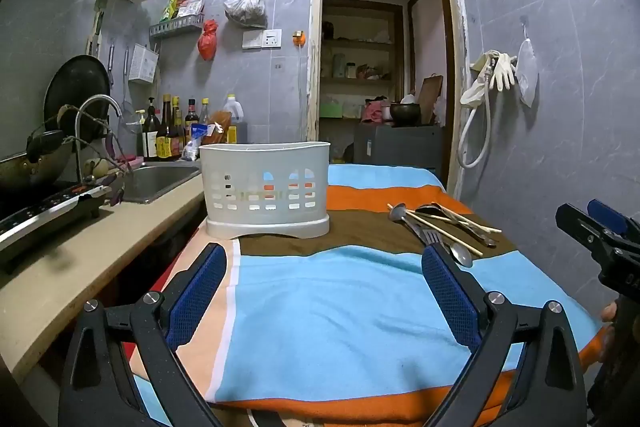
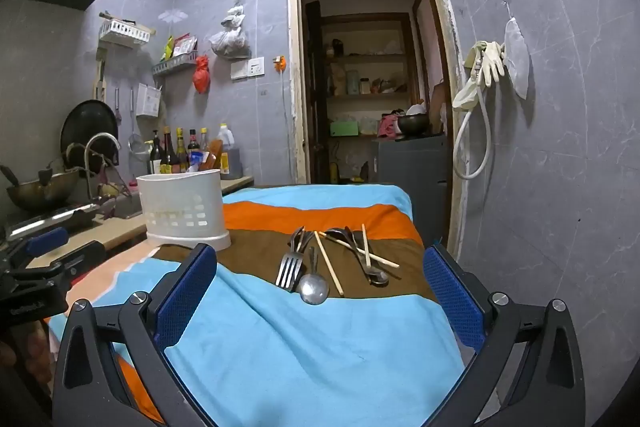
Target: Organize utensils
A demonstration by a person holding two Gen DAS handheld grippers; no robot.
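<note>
A: Nearest first. How do the claws stand?

B: Both are spread wide and hold nothing. The right claw (image 2: pixel 320 291) hovers over the blue stripe of the cloth-covered table (image 2: pixel 280 355); the left claw (image 1: pixel 324 287) hangs on the sink side, facing the white utensil holder (image 1: pixel 266 183).

A: And the utensils?

B: Loose in a heap on the brown stripe, just beyond the right claw: a fork (image 2: pixel 289 269), a spoon (image 2: pixel 314 289) with its bowl toward us, pale chopsticks (image 2: pixel 329 263) lying across darker spoons (image 2: pixel 362 255). The holder stands upright at the table's far left corner, apart from the heap.

A: So the step, I'd judge, is a first pick?

B: Likely. I'd take the near spoon or fork with the right claw, since they lie outermost. Pinch across the handle, low to the cloth, and lift straight so the crossed chopsticks aren't dragged along.

A: Anything in the way?

B: The soft cloth wrinkles and may bunch under the pads. Farther off, the sink (image 1: pixel 160 179), faucet (image 1: pixel 98 115) and bottles (image 1: pixel 168 131) crowd the holder's left side; keep the carry over the table.
</note>
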